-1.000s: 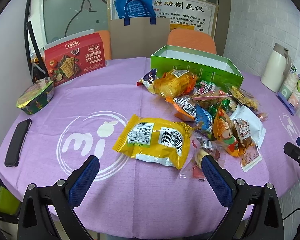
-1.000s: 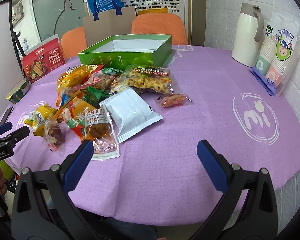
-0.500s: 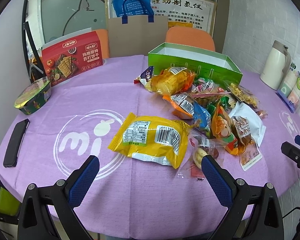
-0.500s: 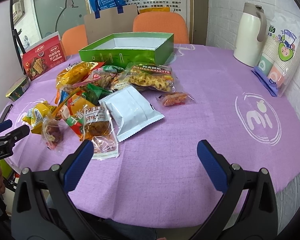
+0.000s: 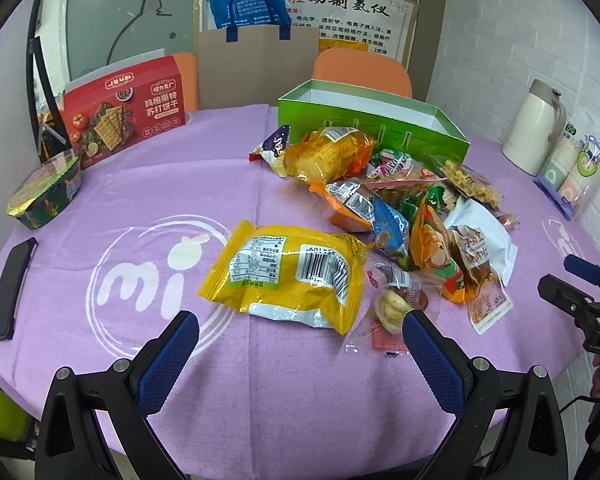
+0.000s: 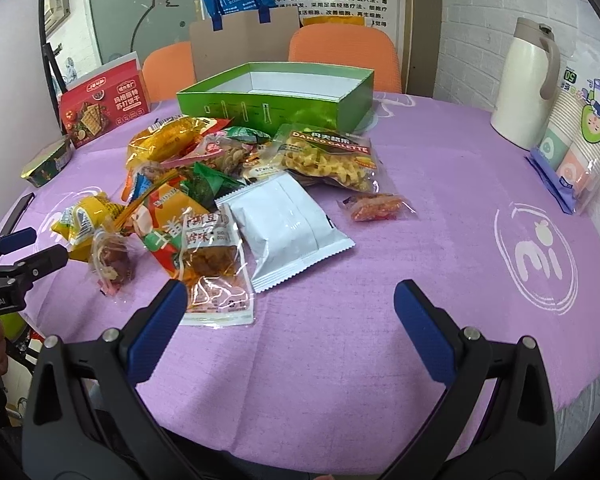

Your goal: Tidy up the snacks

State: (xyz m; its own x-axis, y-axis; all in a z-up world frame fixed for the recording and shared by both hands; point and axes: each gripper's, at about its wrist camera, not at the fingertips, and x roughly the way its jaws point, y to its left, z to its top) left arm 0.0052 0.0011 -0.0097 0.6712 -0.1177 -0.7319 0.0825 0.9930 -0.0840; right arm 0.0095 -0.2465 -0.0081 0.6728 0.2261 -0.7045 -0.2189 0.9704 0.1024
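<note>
A heap of snack packets lies mid-table in front of an open green box (image 5: pixel 374 120) (image 6: pixel 276 98). Nearest my left gripper (image 5: pixel 296 336) is a big yellow packet (image 5: pixel 288 272), label side up, just beyond the open, empty fingertips. A clear packet with a round pastry (image 5: pixel 394 300) lies by the left gripper's right finger. My right gripper (image 6: pixel 290 300) stands open over bare cloth, with a white pouch (image 6: pixel 286 226) and a clear packet of brown snack (image 6: pixel 212 268) just ahead. A bag of yellow galettes (image 6: pixel 328 156) and a small red packet (image 6: pixel 374 206) lie farther back.
A purple cloth (image 5: pixel 100 208) covers the round table. A red cracker box (image 5: pixel 124 114), a green bowl (image 5: pixel 44 190) and a black phone (image 5: pixel 10 290) sit at the left. A cream jug (image 6: pixel 526 80) and stacked paper cups (image 6: pixel 576 132) stand right. Orange chairs (image 6: pixel 342 50) are behind.
Both grippers have edged a little forward over the table, so the packets look slightly nearer. Both stay open and nothing on the table has moved.
</note>
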